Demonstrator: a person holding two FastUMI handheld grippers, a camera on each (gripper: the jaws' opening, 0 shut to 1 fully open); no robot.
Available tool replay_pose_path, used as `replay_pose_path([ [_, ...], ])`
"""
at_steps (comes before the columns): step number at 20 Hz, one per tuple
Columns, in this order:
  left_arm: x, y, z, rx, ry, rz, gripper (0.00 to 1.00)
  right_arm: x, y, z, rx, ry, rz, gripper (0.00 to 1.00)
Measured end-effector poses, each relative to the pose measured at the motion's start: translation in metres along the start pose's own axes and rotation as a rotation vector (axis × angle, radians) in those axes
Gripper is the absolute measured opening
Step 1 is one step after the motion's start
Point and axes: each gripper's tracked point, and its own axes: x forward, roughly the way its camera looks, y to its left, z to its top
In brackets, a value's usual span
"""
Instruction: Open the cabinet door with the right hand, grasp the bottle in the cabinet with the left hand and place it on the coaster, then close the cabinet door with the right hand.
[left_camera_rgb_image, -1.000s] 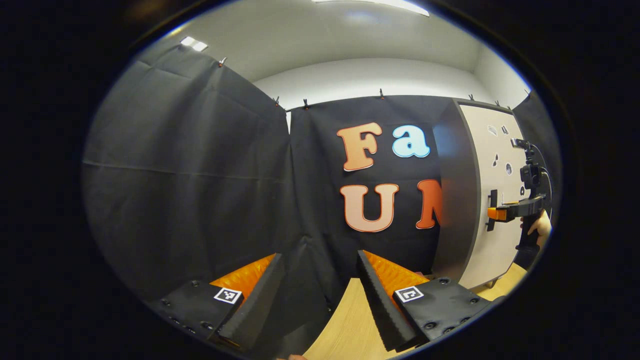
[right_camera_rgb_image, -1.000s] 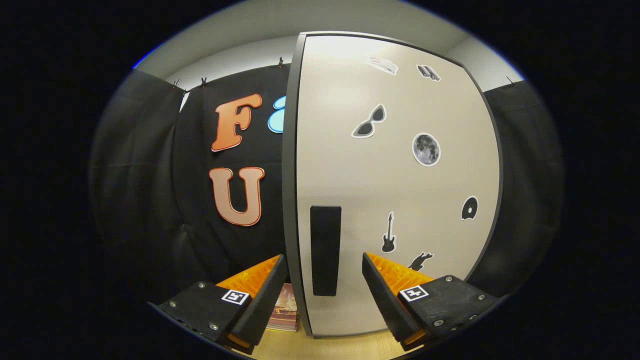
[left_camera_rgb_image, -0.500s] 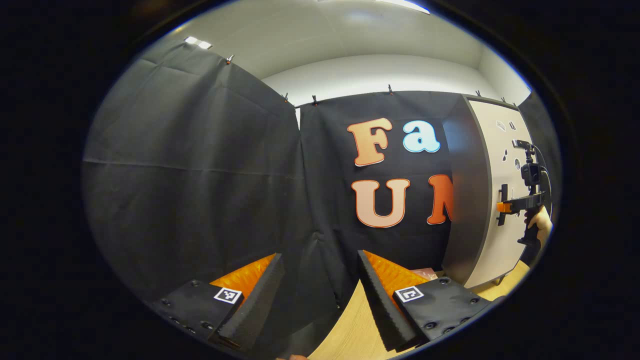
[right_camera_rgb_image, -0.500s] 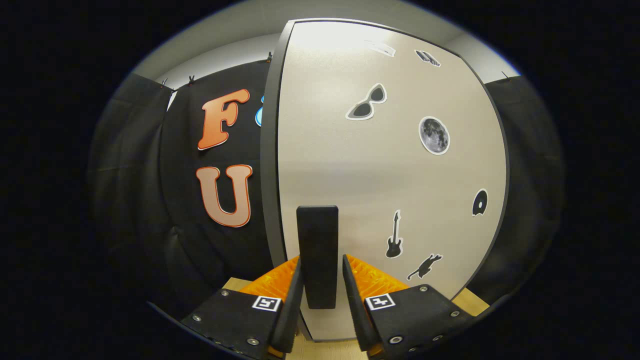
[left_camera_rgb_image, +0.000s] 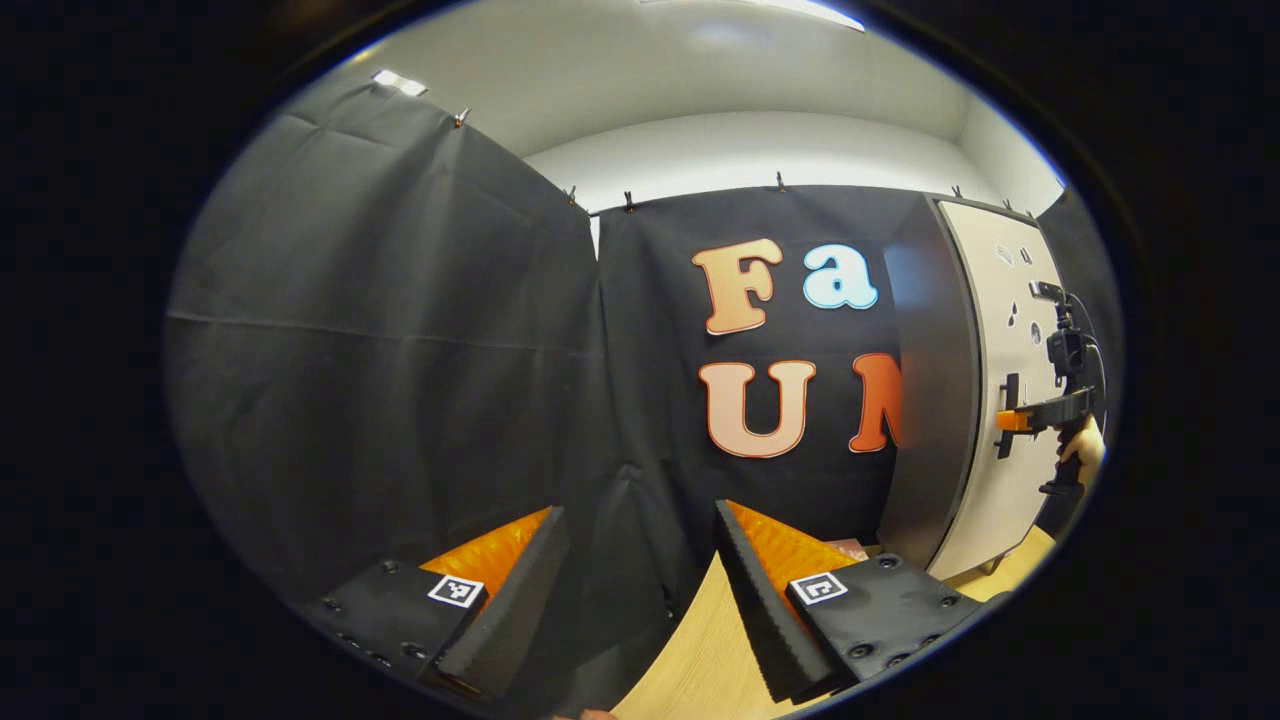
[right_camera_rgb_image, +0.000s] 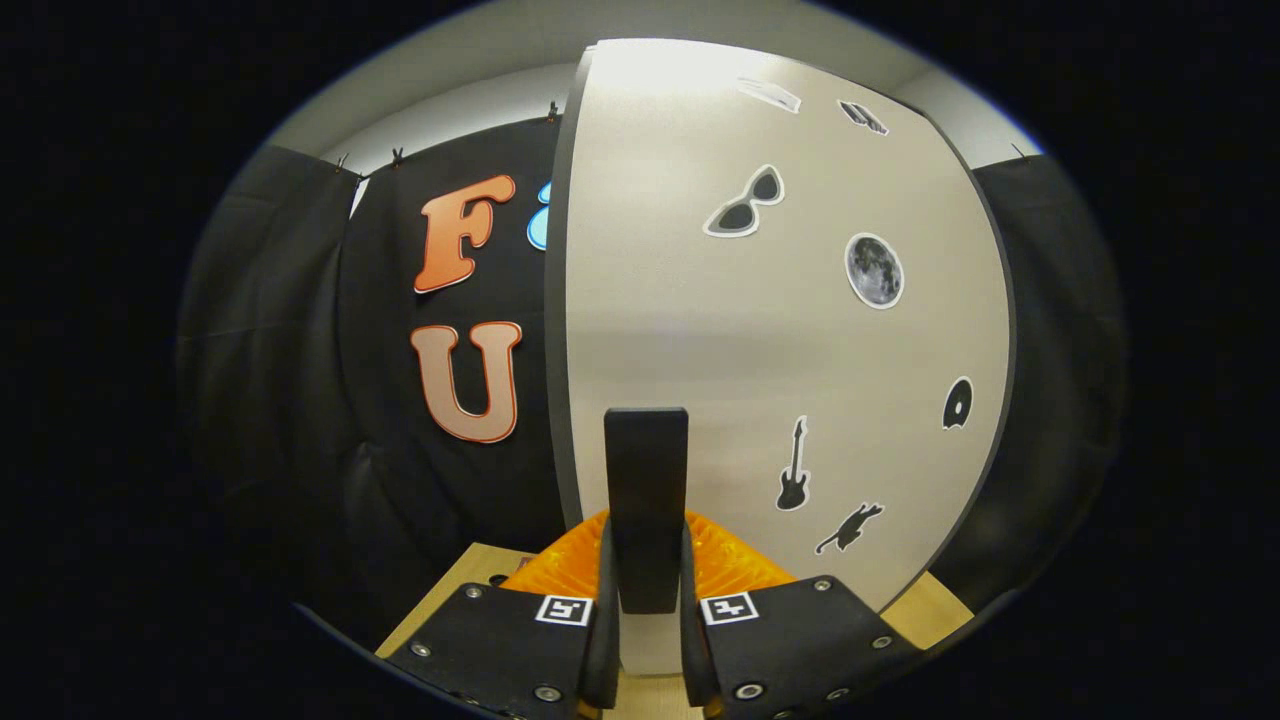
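In the right gripper view, a beige cabinet door (right_camera_rgb_image: 780, 330) with small stickers faces me, closed against its dark frame. Its black vertical handle (right_camera_rgb_image: 646, 490) stands between my right gripper (right_camera_rgb_image: 645, 640) fingers, which are shut on it. In the left gripper view, my left gripper (left_camera_rgb_image: 640, 590) hangs open over the wooden table (left_camera_rgb_image: 700, 660), nothing between its fingers. Far right in that view the cabinet (left_camera_rgb_image: 940, 400) stands, with the right gripper (left_camera_rgb_image: 1020, 418) at its handle (left_camera_rgb_image: 1008, 415), held by a hand (left_camera_rgb_image: 1080, 450).
A small brownish object (left_camera_rgb_image: 850, 547) lies on the table beside the cabinet's foot in the left gripper view. Black cloth walls close off the back and left. The table edge shows under the cabinet in the right gripper view.
My right gripper moved up to the door handle and its fingers closed onto it. My left gripper stayed open and barely shifted.
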Motion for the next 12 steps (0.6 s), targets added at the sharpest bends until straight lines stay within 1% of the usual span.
replay_pose_path([
  [3,0.010,-0.011,0.001,-0.006,-0.002,-0.013,0.93,-0.018,0.000,0.000,0.010,0.008,0.038,0.25],
  [4,0.005,-0.012,0.001,-0.007,-0.005,-0.017,0.95,-0.028,-0.002,-0.001,0.003,0.006,0.047,0.25],
  [5,-0.002,-0.014,0.002,-0.007,-0.007,-0.023,0.93,-0.042,-0.009,-0.006,0.005,0.006,0.055,0.25],
  [6,-0.011,-0.012,0.001,-0.007,-0.011,-0.027,0.95,-0.054,-0.013,-0.008,0.010,0.005,0.064,0.20],
  [9,-0.019,-0.020,0.002,-0.013,-0.014,-0.049,0.95,-0.056,-0.012,-0.006,0.014,0.013,0.073,0.20],
  [12,-0.012,-0.032,0.002,-0.016,-0.017,-0.067,0.95,-0.063,-0.018,-0.007,0.008,0.014,0.076,0.20],
])
